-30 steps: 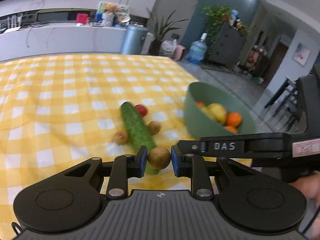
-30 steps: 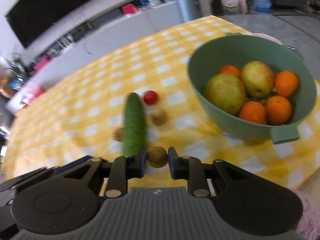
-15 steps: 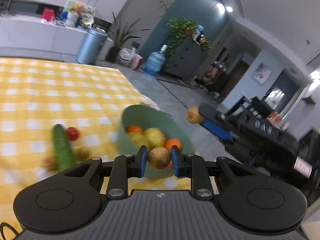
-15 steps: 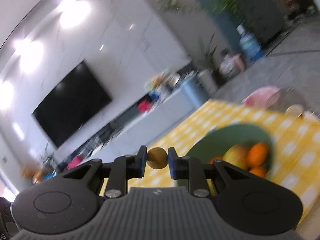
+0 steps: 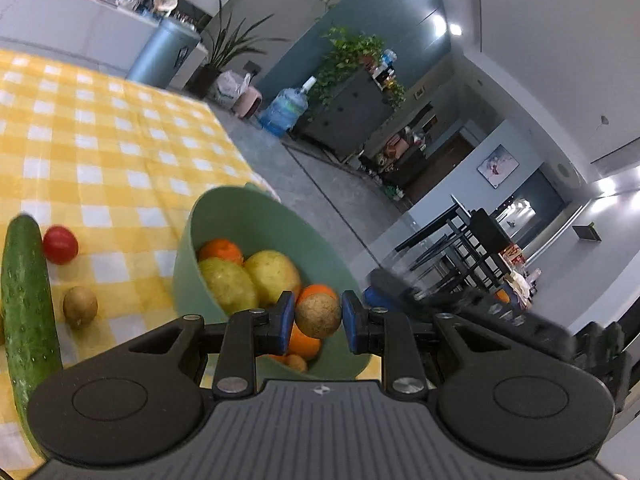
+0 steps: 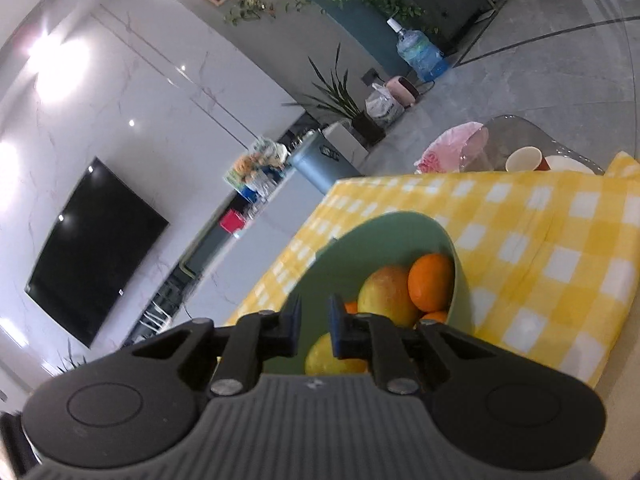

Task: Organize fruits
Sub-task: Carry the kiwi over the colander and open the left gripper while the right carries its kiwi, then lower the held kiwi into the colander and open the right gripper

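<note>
My left gripper (image 5: 316, 322) is shut on a small brown round fruit (image 5: 318, 315) and holds it over the near rim of the green bowl (image 5: 224, 208). The bowl holds oranges (image 5: 221, 250) and yellow-green pears (image 5: 272, 276). My right gripper (image 6: 314, 326) is open and empty, its jaws a small gap apart, above the same bowl (image 6: 376, 232), where an orange (image 6: 431, 282) and pears (image 6: 386, 294) show. A small brown fruit (image 5: 298, 362) lies in the bowl below my left fingers.
On the yellow checked tablecloth (image 5: 100, 152), left of the bowl, lie a cucumber (image 5: 26, 304), a red tomato (image 5: 60, 245) and another small brown fruit (image 5: 80, 306). The table edge runs just right of the bowl. The right gripper's body (image 5: 480, 312) shows beside the bowl.
Both grippers moved right from the cucumber to above the bowl. The right gripper held a brown fruit half a second ago; now its jaws are apart and empty.
</note>
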